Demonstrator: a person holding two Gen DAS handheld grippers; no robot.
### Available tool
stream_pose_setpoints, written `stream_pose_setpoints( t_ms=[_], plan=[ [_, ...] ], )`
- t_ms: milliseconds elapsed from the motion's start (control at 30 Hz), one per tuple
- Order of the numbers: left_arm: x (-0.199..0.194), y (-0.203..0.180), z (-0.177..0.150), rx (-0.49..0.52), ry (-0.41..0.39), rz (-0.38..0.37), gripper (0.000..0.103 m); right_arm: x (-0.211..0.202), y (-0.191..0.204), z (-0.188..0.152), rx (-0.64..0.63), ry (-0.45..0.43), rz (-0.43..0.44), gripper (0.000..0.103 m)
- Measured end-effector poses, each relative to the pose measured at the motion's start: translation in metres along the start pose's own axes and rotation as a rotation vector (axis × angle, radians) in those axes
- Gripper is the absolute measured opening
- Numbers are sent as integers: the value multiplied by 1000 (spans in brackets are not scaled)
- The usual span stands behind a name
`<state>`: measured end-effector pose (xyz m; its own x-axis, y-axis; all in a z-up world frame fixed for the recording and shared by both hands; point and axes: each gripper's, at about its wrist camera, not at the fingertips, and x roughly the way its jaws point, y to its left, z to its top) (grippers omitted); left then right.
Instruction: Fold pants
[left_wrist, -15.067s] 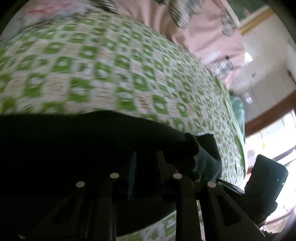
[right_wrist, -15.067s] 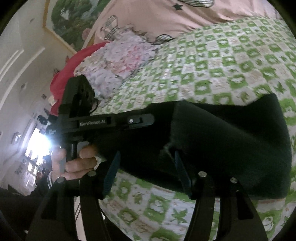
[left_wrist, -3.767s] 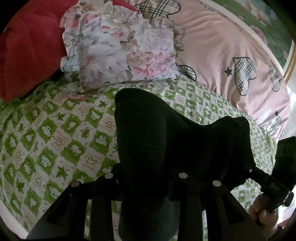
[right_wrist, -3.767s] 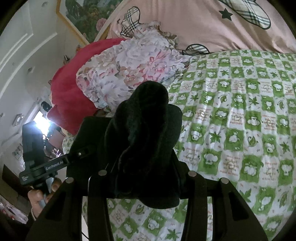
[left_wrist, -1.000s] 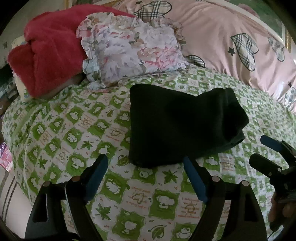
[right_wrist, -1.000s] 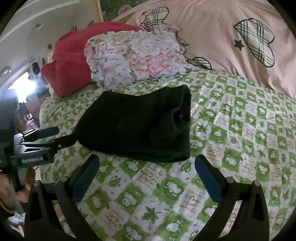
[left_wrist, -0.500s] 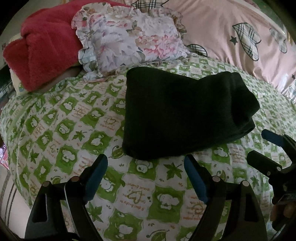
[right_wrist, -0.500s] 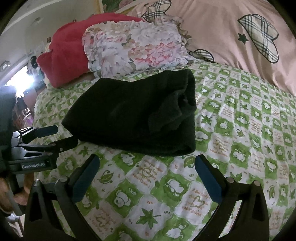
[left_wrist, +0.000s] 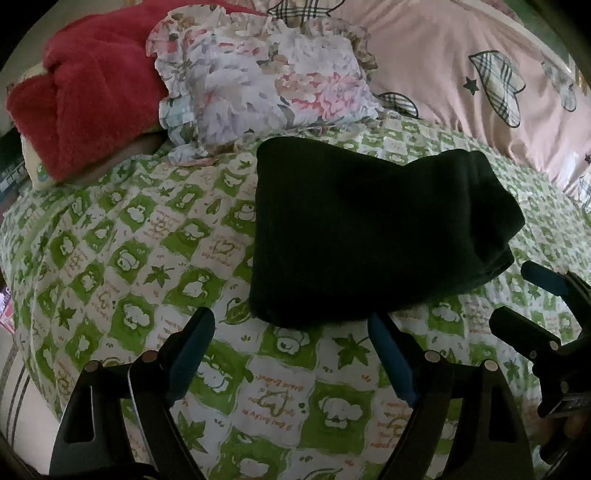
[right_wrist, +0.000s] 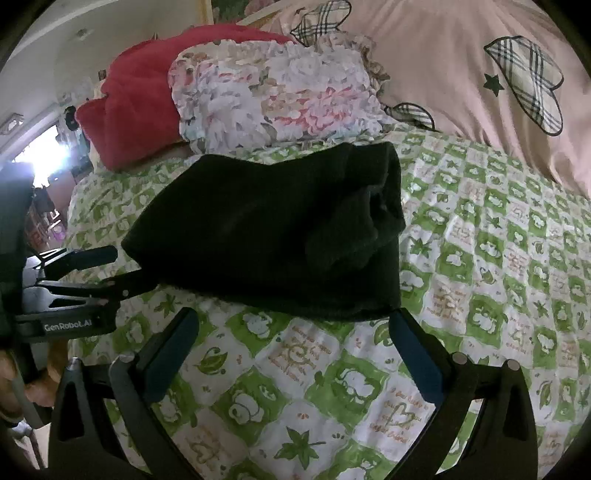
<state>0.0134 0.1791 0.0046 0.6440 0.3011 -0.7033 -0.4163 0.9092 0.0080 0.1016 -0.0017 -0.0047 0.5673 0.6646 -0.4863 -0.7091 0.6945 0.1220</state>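
The black pants (left_wrist: 369, 229) lie folded into a thick rectangle on the green-and-white patterned bedspread (left_wrist: 140, 258); they also show in the right wrist view (right_wrist: 273, 236). My left gripper (left_wrist: 291, 332) is open and empty, just short of the bundle's near edge. My right gripper (right_wrist: 291, 328) is open and empty, its fingers at the bundle's near edge. Each gripper appears in the other's view, the right one (left_wrist: 532, 295) beside the bundle's right end, the left one (right_wrist: 92, 269) at its left corner.
A floral ruffled pillow (left_wrist: 258, 81) and a red fluffy blanket (left_wrist: 96, 96) lie behind the pants. A pink duvet with plaid hearts (left_wrist: 480, 85) fills the back right. The bed's edge falls off at the left (left_wrist: 22, 369). A hand holds the left gripper (right_wrist: 37, 376).
Both grippers, open and empty after letting the pants go, have moved closer to the folded bundle. The pants lie still on the bed.
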Motion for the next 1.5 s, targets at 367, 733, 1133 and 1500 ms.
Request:
stream_pose_setpoints(
  t_ms=[367,733,1133,1500],
  plan=[
    [-1,-1,2,4,-20,-3,85,-3,-4,2,23,-30,-5,102],
    [-6,-3,4,10,-41,-4,86,-3,-3,3,28,-45,2,102],
    [-5,-3,7,19,-46,-7,86,-2,-2,4,29,-43,1,102],
    [-7,-3,9,20,-52,-8,86,-2,-1,8,26,-51,1,102]
  ],
)
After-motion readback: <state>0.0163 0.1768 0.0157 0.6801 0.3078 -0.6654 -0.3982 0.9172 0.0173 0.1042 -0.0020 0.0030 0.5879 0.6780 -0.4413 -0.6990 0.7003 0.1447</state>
